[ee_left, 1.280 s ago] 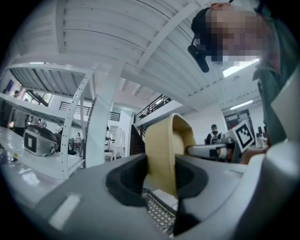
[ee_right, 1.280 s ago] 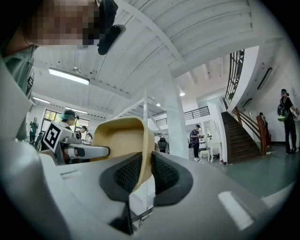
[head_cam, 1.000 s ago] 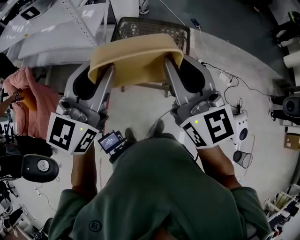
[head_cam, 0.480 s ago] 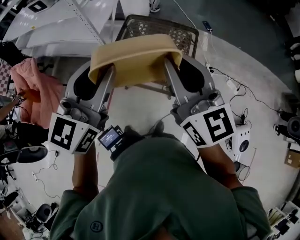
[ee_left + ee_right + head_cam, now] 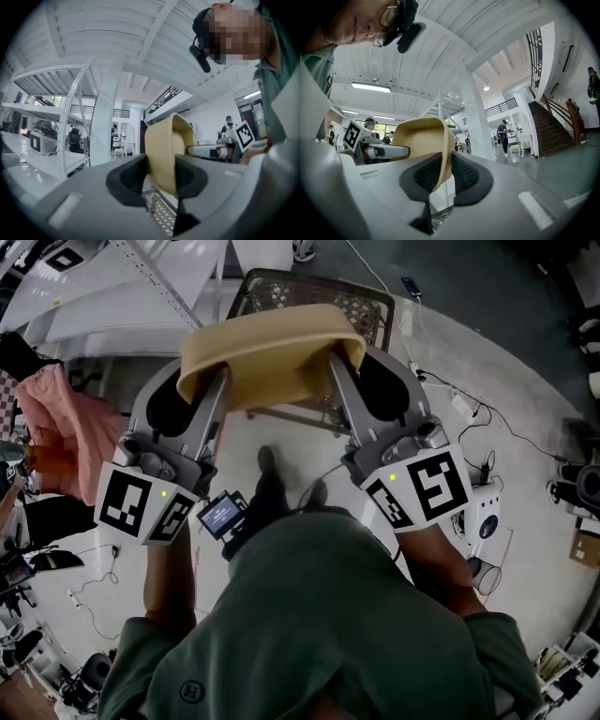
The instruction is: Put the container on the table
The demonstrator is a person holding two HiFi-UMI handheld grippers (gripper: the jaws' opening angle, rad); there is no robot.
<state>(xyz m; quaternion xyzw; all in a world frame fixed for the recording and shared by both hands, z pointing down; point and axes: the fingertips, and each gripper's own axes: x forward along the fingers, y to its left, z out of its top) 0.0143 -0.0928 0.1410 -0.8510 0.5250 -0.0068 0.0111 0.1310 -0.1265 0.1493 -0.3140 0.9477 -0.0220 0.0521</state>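
Left gripper (image 5: 197,395) and right gripper (image 5: 361,381) are each clamping an end wall of the tan plastic tub (image 5: 267,357), which is hanging crosswise over the dark wire-mesh table (image 5: 361,307).

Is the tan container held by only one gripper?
No, the left gripper and the right gripper each clamp one side of the container between their jaws.

Tan container (image 5: 161,145) clamped in left tool (image 5: 159,179), shelving (image 5: 70,117) behind

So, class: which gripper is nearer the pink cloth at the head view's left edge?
Left. The left gripper grips the rim of the tan container on the side toward the pink cloth; the right gripper grips the opposite rim, farther away.
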